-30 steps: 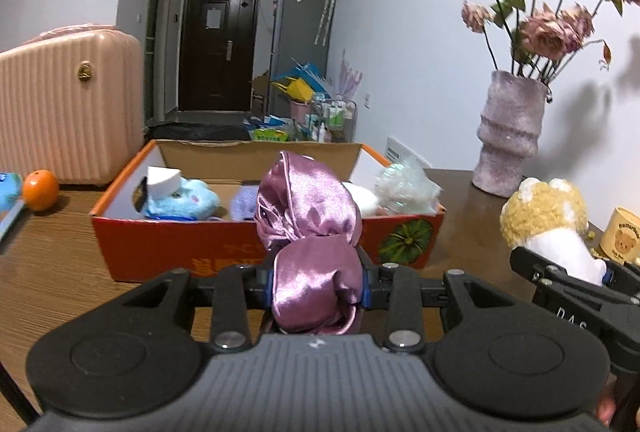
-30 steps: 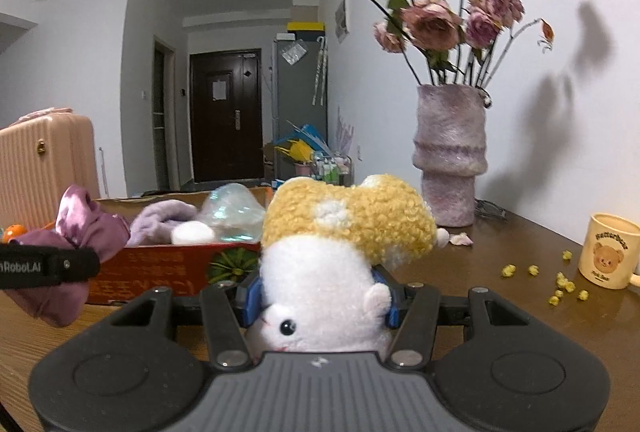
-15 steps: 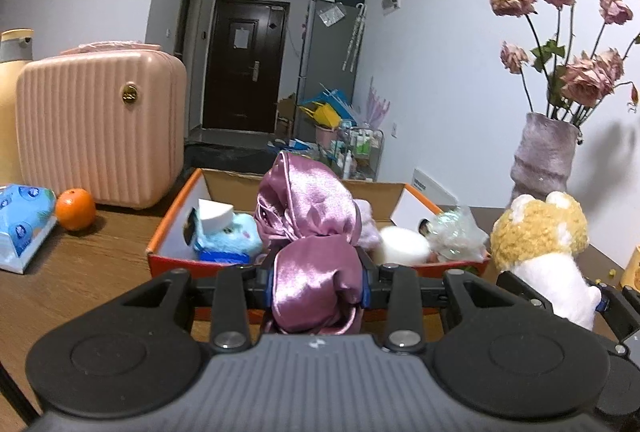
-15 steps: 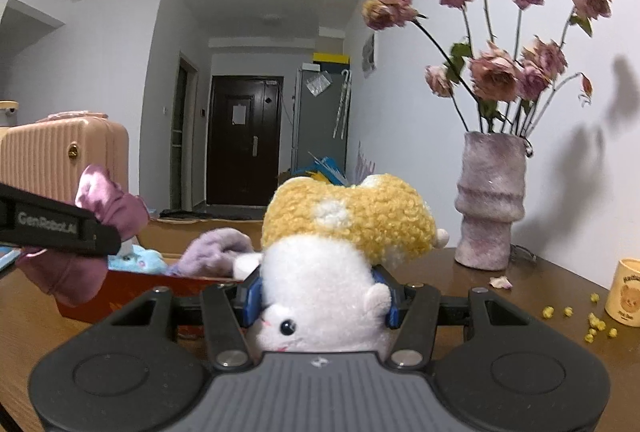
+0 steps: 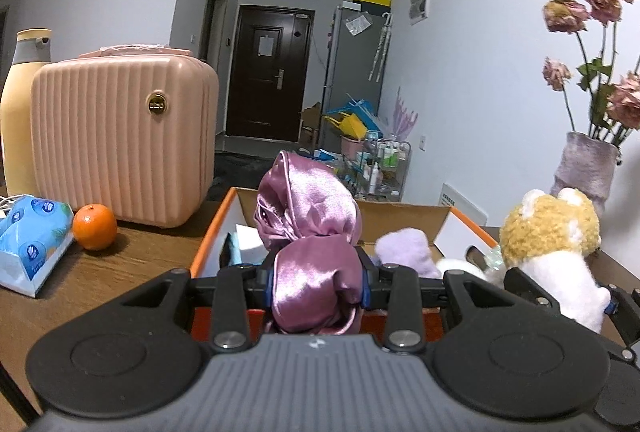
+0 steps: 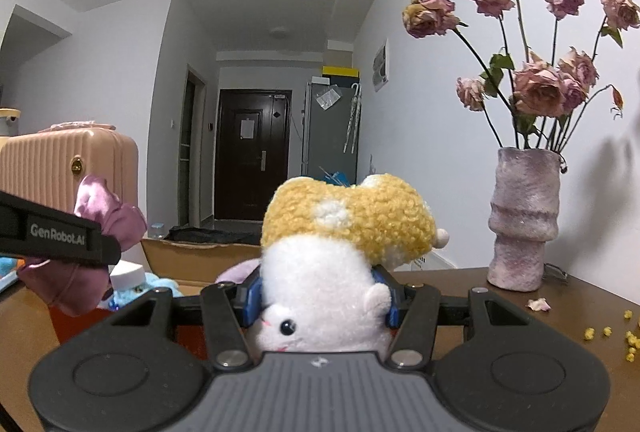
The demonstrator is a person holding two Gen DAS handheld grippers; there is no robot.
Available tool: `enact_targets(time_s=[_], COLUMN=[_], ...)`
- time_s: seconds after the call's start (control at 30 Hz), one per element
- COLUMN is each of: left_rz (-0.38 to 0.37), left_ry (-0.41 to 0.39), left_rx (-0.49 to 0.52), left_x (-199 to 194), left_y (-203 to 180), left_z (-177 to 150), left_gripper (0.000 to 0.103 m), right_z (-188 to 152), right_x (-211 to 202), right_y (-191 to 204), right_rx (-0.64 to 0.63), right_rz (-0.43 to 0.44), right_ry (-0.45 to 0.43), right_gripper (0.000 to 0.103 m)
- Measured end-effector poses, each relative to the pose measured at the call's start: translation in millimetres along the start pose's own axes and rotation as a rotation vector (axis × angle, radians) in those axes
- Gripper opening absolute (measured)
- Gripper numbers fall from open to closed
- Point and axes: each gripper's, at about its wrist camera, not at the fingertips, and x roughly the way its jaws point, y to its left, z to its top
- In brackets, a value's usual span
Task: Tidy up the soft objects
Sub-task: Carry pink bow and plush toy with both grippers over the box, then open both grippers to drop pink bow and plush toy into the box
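My left gripper (image 5: 316, 282) is shut on a shiny pink satin cloth (image 5: 308, 232), held up just in front of an orange cardboard box (image 5: 210, 240). Inside the box lie a lilac soft piece (image 5: 404, 248) and other soft items. My right gripper (image 6: 322, 296) is shut on a yellow-and-white plush hamster (image 6: 344, 228), upside down, its face toward the camera. The hamster (image 5: 552, 240) also shows at the right of the left wrist view. In the right wrist view the satin cloth (image 6: 108, 216) and the left gripper's finger (image 6: 60, 236) appear at the left.
A pink ribbed suitcase (image 5: 120, 136) stands behind an orange fruit (image 5: 95, 227) and a blue tissue pack (image 5: 32, 236). A vase of dried roses (image 6: 522, 216) sits on the wooden table (image 6: 560, 296) at right, with yellow crumbs (image 6: 608, 332) nearby. A cream bottle (image 5: 20, 104) stands far left.
Both grippers have moved left along the table with their loads. The box has come closer and shifted right; the suitcase, orange and tissue pack have come into fuller view.
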Motion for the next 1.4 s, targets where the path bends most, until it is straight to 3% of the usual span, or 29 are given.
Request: enact_targets(time_s=[0.57,1.03,1.17,1.2,1.3,1.37,1.4], left_rz=[0.052,0.054,0.053,0.055,0.073,0.084,0.091], left_ry=[-0.026,-0.014,-0.006,0.0,0.003,-0.014,-0.026], left_rx=[-0.002,0.05,0.076,0.08,0.086,0.09,0.086], left_x=[53.6,102.2,110.6,111.6,112.2,109.1,106.6], left_y=[17.5,16.9,14.3,14.4,15.1,15.2,15.6], left_z=[20.1,28.6,26.9,26.3,24.7,24.4,24.0], left_gripper=[0.036,0.036,0.038,0.038,0.052,0.078,0.086], right_z=[7.5,10.4,8.8,8.5,8.5,8.5,8.2], right_x=[59.6,116.6,122.1,121.5,117.7,115.7,115.2], right_y=[23.9,25.6,23.9,23.1,20.3,17.5,16.5], right_rx=[-0.016,0.01,0.018,0.022,0.032,0.042,0.043], right_rz=[0.054,0.113,0.12,0.119,0.108,0.11,0.105], right_ry=[-0.012,0.061,0.087,0.085,0.068,0.061,0.061], right_gripper=[0.053,0.054,0.059,0.066,0.084,0.088,0.091])
